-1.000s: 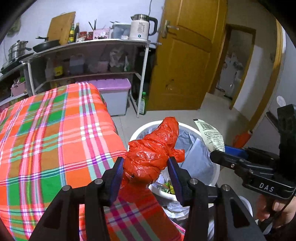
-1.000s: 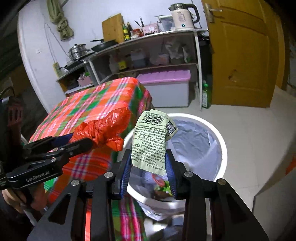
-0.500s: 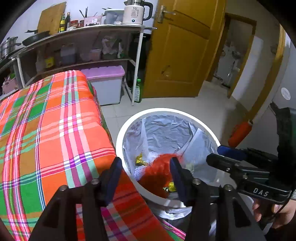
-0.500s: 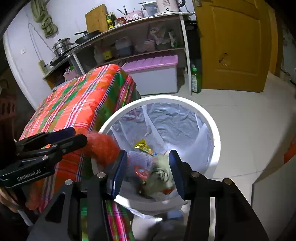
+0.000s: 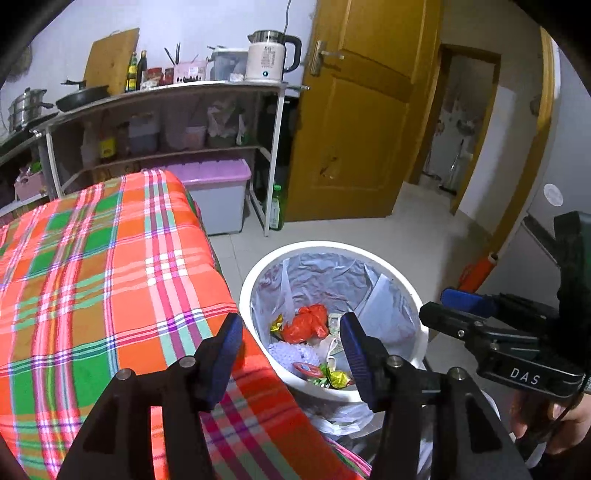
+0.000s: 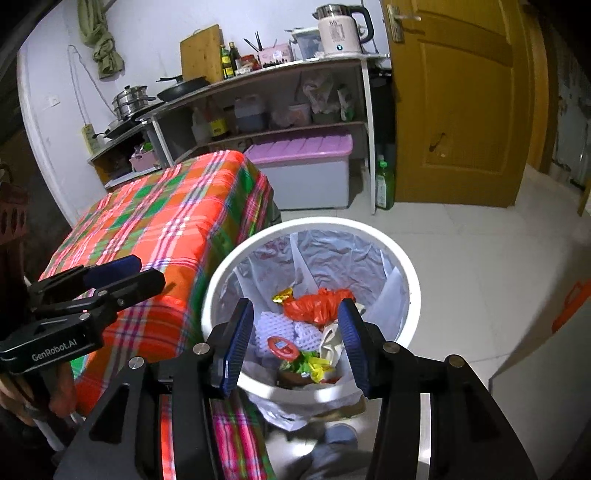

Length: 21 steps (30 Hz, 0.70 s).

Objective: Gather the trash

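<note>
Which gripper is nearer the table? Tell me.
Left. The left gripper hangs over the table edge beside the bin. The right gripper is past that edge, over the bin, farther from the table. Both are open and empty.

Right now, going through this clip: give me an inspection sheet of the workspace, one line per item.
Surface: plaid tablecloth bare where seen.
Job's things: red bag and other wrappers lie in the lined white bin.
Clutter: foam netting also in the bin.
Grippers: left gripper and right gripper both open, nothing between their fingers, over the bin.
Cables: thin cord at the right gripper's handle.
Surroundings: kettle on shelf, purple-lidded box, closed door.
</note>
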Each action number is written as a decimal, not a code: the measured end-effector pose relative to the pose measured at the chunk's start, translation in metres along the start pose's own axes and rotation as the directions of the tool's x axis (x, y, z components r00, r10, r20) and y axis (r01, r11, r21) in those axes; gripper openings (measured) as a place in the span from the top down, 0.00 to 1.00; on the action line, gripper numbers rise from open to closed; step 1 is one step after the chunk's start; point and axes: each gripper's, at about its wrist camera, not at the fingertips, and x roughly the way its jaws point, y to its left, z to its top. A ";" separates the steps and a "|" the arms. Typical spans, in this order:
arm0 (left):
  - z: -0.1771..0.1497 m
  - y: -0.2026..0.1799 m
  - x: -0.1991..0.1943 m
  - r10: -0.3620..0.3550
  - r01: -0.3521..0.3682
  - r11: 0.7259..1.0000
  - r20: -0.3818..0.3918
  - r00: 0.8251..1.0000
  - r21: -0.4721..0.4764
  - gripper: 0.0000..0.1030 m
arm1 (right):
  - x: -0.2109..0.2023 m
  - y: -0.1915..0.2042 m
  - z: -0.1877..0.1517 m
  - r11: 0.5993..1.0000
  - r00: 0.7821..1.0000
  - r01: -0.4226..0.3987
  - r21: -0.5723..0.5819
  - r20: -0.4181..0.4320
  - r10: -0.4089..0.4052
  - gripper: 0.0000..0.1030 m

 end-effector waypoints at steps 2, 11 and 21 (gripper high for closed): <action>-0.003 -0.002 -0.010 0.002 -0.002 1.000 0.016 1.000 0.004 0.47 | -0.009 0.005 -0.002 1.000 1.000 0.003 -0.008 0.015 -0.003 0.53; -0.015 -0.009 -0.056 0.016 -0.016 1.000 0.080 0.997 0.008 0.47 | -0.045 0.030 -0.011 0.999 0.998 -0.006 -0.052 0.064 0.009 0.53; -0.028 -0.008 -0.081 0.012 -0.012 1.000 0.095 0.995 -0.004 0.47 | -0.062 0.048 -0.023 0.997 0.997 -0.017 -0.080 0.067 0.022 0.53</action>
